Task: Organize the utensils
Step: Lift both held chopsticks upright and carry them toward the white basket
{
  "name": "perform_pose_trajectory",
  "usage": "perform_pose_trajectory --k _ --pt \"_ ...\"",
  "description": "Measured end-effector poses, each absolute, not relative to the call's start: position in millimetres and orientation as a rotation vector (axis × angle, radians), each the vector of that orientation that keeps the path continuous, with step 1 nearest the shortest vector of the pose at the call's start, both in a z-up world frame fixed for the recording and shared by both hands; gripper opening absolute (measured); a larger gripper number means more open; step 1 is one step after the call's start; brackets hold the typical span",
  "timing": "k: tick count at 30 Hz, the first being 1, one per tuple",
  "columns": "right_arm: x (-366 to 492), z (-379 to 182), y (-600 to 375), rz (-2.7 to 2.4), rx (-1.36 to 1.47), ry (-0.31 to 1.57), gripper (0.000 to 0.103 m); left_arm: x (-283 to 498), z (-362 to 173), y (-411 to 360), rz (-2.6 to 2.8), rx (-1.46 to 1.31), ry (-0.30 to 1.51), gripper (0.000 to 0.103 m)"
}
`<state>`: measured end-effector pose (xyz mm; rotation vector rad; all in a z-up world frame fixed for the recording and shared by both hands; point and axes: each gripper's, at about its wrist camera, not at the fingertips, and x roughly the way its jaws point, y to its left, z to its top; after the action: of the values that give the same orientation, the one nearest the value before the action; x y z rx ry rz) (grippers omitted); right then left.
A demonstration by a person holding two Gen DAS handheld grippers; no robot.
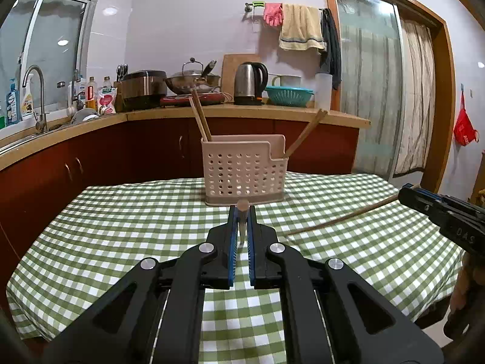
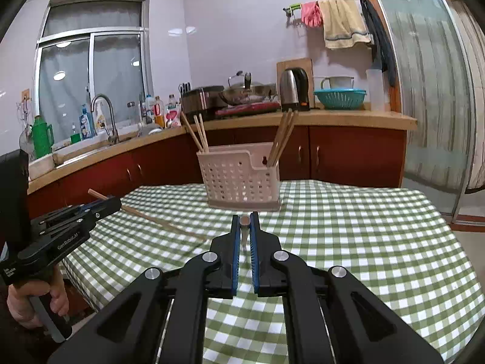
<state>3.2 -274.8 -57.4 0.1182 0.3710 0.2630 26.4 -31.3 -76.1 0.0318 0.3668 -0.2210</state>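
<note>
Left gripper: fingers clamping a chopstick end-on — frame centre.
Right gripper: fingers pinching another chopstick.
Holder: standing mid-frame on the checked worktop, carrying chopsticks.

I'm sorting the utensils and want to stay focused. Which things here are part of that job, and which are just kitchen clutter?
Part of the job:
- utensil basket
- stored chopsticks standing in it
- chopstick in the left gripper
- second chopstick in the right gripper

Just lying about:
- kettle
- wok
- teal colander
- towel
- pink gloves
</note>
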Motion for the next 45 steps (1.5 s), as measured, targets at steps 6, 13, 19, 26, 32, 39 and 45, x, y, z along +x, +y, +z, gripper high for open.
perform_pose_trajectory --k 6,13,19,26,32,39,45 --pt "12.5 -43.1 -271.3 0.27 0.106 0.346 0.007 34.7 -64.5 -29.4 -0.218 0.039 0.356 0.006" --pt "32.6 -30.3 -265.5 0.284 0.096 0.335 0.007 55.4 -54.9 -28.7 -0.219 0.028 0.357 0.007" --pt "48.1 -22.2 -260.1 0.294 0.087 0.32 0.007 74.1 -48.2 -27.3 -0.214 0.017 0.355 0.007" --pt "59.8 -20.0 -256.7 0.3 0.087 0.313 0.007 88.9 -43.5 -27.0 -0.213 0.025 0.352 0.007" --pt "67.5 -18.4 -254.2 0.304 0.087 0.308 0.007 99.4 -40.7 -26.4 -0.214 0.025 0.354 0.007" --pt "71.2 -16.7 -254.9 0.304 0.09 0.308 0.007 109.5 -38.2 -28.7 -0.216 0.027 0.354 0.007" --pt "76.4 -15.3 -253.0 0.301 0.097 0.306 0.007 113.3 -38.1 -30.5 -0.224 0.034 0.349 0.007"
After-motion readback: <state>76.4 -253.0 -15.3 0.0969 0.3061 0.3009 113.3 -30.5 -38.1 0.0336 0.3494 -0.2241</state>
